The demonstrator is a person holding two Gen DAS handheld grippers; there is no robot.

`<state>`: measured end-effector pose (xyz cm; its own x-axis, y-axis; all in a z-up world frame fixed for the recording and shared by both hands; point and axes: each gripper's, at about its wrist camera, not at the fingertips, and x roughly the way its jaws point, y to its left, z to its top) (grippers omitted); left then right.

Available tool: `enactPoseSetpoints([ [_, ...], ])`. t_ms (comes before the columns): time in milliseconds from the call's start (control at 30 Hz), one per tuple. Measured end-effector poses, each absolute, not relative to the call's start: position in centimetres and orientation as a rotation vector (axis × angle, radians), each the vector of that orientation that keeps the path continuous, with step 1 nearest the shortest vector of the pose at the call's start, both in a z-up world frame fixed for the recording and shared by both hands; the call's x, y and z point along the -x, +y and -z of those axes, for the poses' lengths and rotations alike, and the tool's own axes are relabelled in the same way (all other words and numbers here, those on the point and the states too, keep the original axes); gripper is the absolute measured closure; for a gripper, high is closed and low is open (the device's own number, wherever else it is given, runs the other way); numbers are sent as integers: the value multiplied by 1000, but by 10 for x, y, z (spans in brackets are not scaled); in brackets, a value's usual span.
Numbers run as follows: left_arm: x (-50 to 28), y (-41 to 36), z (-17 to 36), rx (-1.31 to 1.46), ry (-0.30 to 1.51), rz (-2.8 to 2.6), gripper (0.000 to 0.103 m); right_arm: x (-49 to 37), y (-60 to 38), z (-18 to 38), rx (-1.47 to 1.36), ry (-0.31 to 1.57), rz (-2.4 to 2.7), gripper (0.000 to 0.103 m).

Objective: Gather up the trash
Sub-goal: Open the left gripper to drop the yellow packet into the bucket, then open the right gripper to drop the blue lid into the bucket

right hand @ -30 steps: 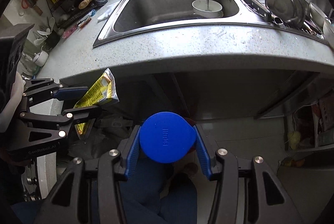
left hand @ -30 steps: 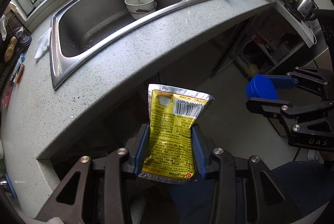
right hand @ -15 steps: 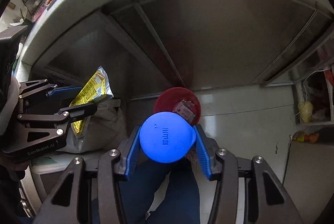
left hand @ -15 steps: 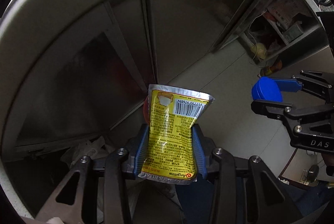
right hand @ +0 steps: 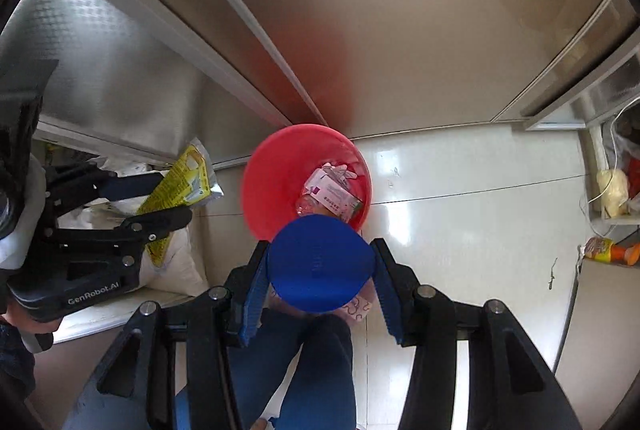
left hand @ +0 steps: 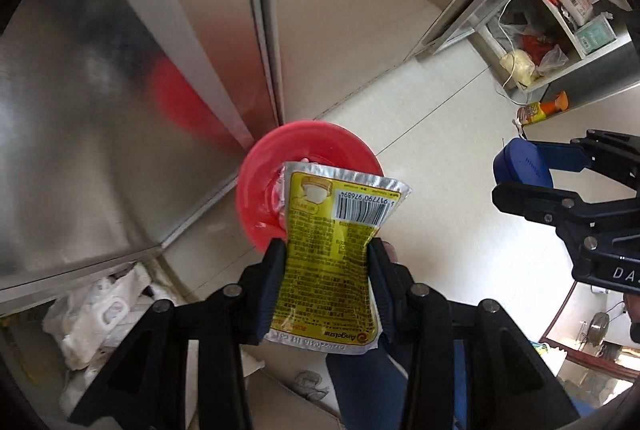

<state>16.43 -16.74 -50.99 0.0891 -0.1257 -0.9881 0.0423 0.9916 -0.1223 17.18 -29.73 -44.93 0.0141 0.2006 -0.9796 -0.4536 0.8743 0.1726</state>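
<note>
1. While your left gripper (left hand: 326, 266) clamps the yellow packet (left hand: 332, 258), it hangs above the red bin (right hand: 276, 165).
2. Your right gripper (right hand: 320, 266) grips the blue lid (right hand: 320, 262) over the bin's near rim.
3. Bin already contains wrappers (right hand: 334, 193).

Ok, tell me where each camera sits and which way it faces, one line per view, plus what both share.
Left wrist: on the left hand-held gripper, looking down at the red bin past the clamped yellow packet; a blue trouser leg shows.
Right wrist: on the right hand-held gripper, looking down over the clamped blue lid into the bin; the trouser legs show below.
Shared: bin, white floor, steel cabinet, and each view catches the other gripper with its load.
</note>
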Motion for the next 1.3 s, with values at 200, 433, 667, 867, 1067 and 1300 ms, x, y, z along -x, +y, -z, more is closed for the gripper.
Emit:
enactPoseSetpoints([
  [200,-170,-172,517,42,1491,133,62,-169,-307,457,185,1489,-491,56],
  [433,-177,-167,522,55,1525,170,60,-168,-312,455,165,1498,-484,56],
  [667,-176,-164,521,36,1515,167,57,-169,-308,460,173,1511,-491,56],
  [867,-172,-159,524,62,1507,180,35,-166,-303,462,197,1522,-512,56],
  [1067,-171,-153,521,72,1499,154,21,-165,-297,465,225,1528,-529,56],
  [1300,-159,-137,520,97,1511,103,21,-167,-278,466,270,1521,-579,56],
])
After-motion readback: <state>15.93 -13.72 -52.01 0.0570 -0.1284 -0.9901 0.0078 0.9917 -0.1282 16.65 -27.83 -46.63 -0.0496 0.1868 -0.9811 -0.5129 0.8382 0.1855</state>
